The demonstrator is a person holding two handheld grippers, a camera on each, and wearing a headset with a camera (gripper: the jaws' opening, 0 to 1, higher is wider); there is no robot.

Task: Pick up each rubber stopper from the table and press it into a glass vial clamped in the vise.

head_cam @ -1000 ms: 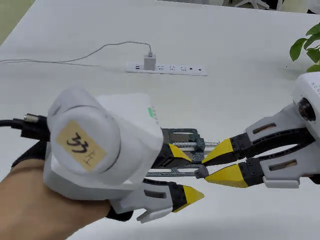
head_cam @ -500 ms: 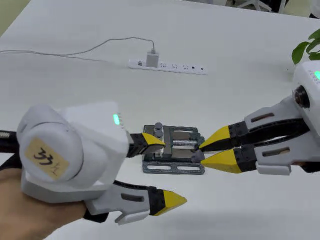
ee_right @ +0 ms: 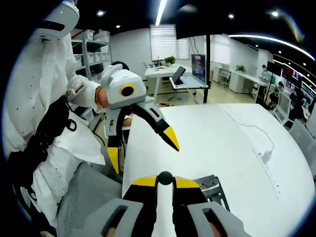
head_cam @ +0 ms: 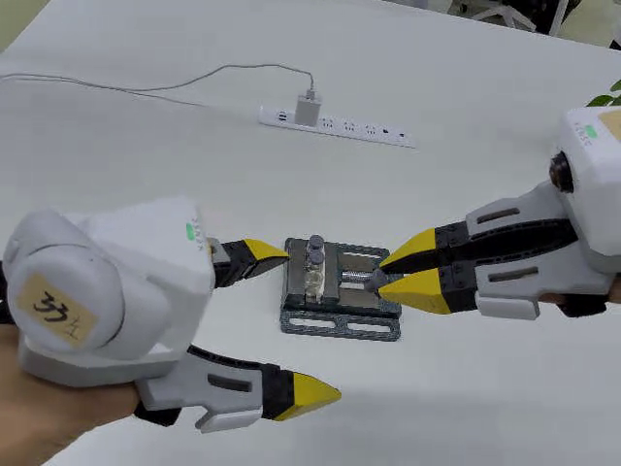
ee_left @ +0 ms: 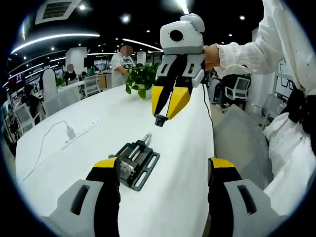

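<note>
Stopper point(ee_right: 165, 177) — round, dark rubber — betw. tips of R claw point(head_cam: 381, 275)

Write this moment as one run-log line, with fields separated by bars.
left gripper: open, beside vise | right gripper: shut on stopper, raised near vise | vial: upright in vise

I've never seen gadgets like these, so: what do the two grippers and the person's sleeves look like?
Both the left gripper and right gripper have bulky white bodies and two black-and-grey jaws with pointed yellow tips. The left one carries a tan sticker with handwritten digits and a green light. The sleeve is white with tiny dark dots.
</note>
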